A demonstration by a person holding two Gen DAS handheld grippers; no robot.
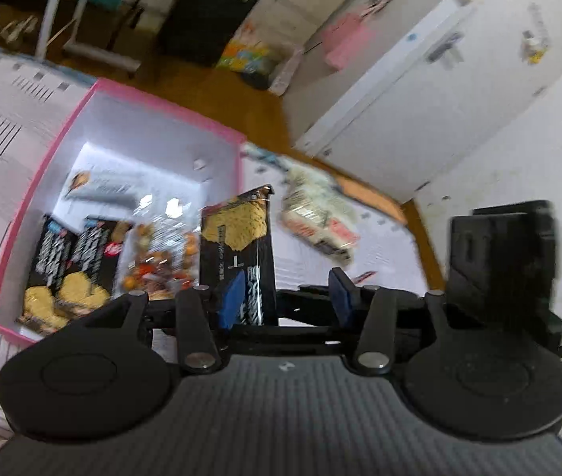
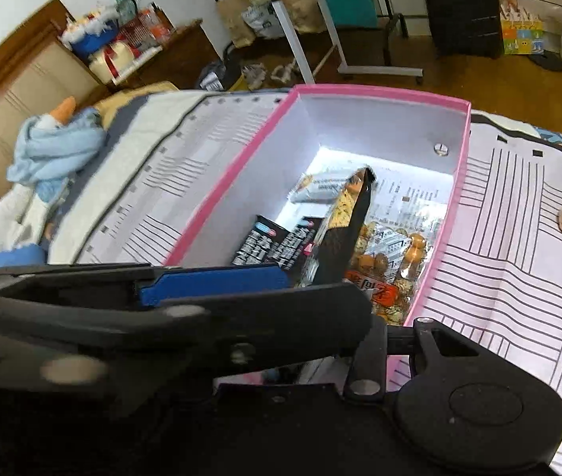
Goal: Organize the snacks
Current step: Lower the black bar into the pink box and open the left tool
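Left gripper (image 1: pixel 287 297) jaws spread, one black snack packet (image 1: pixel 237 234) upright against left pad, above pink box (image 1: pixel 58 139) rim. Right gripper (image 2: pixel 265 289) jaws: cannot tell. Inside box: two black packets (image 1: pixel 66 254), one nut bag (image 1: pixel 158 258), one white packet (image 1: pixel 102 188). Outside, on striped cloth (image 1: pixel 380 246): one white packet (image 1: pixel 316 218).

I see a brown wood floor (image 2: pixel 459 79) at the top of the right view. A black suitcase (image 2: pixel 461 4) stands at the upper right. White cupboard doors (image 1: pixel 459 91) fill the upper right of the left view.
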